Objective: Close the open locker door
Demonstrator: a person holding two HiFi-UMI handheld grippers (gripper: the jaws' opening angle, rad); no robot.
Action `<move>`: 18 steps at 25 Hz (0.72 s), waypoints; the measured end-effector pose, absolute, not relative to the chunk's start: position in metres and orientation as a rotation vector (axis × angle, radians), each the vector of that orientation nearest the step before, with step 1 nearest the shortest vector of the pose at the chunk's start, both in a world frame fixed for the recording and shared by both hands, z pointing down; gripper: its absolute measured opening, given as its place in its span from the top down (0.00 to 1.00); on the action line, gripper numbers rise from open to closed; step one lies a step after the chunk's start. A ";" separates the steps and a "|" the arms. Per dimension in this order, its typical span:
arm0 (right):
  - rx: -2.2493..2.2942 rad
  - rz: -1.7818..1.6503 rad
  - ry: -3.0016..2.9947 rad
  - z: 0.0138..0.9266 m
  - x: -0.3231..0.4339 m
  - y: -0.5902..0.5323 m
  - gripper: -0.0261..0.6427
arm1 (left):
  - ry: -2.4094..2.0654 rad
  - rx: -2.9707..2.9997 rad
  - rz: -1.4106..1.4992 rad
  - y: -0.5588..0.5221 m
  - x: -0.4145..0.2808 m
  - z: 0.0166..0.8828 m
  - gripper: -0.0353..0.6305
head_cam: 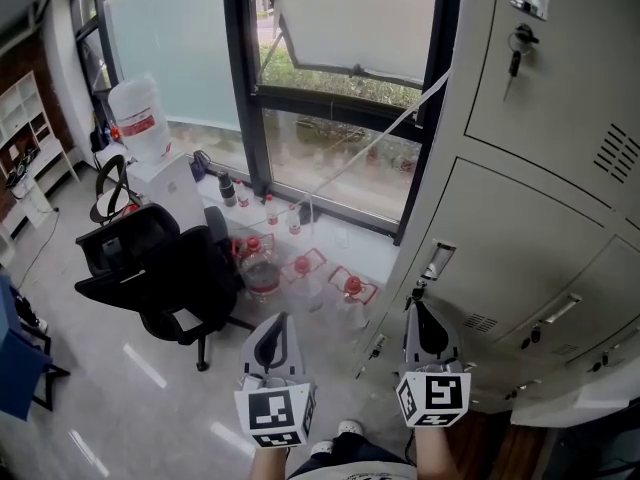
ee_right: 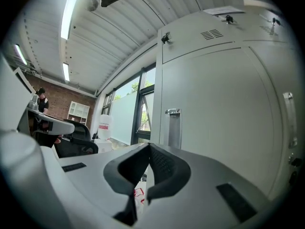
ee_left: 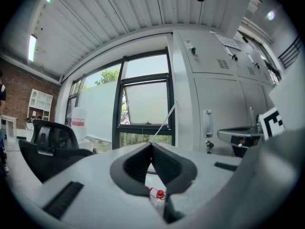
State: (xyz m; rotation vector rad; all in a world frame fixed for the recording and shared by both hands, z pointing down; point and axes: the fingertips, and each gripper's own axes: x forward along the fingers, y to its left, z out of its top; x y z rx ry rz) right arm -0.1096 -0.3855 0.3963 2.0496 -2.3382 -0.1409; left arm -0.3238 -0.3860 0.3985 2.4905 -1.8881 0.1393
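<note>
Your left gripper (head_cam: 273, 340) sits at the bottom centre of the head view. Its jaws are pressed together at the tips with nothing between them. Your right gripper (head_cam: 426, 326), just to the right of it, is closed the same way and holds nothing. The tall grey metal locker bank (head_cam: 545, 168) fills the right side of the frame. Your right gripper's tips lie just below the upright silver handle (head_cam: 437, 261) of the nearest grey locker door (head_cam: 490, 258). In the right gripper view that door looks flat and flush. A pale panel (head_cam: 580, 400) juts out at the lower right edge, and you cannot tell from here whether it is the open door. The black office chair (head_cam: 160, 268) stands at the left, before the dark-framed window (head_cam: 340, 78).
</note>
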 end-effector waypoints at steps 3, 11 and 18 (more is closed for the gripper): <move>2.052 -0.168 -2.343 0.389 -0.112 -0.385 0.93 | -1.894 2.505 0.124 -0.386 -0.323 0.394 0.94; 2.051 -0.183 -2.352 0.382 -0.115 -0.383 0.93 | -1.898 2.502 0.114 -0.384 -0.327 0.393 0.94; 2.058 -0.158 -2.367 0.381 -0.113 -0.381 0.93 | -1.901 2.507 0.110 -0.382 -0.327 0.391 0.94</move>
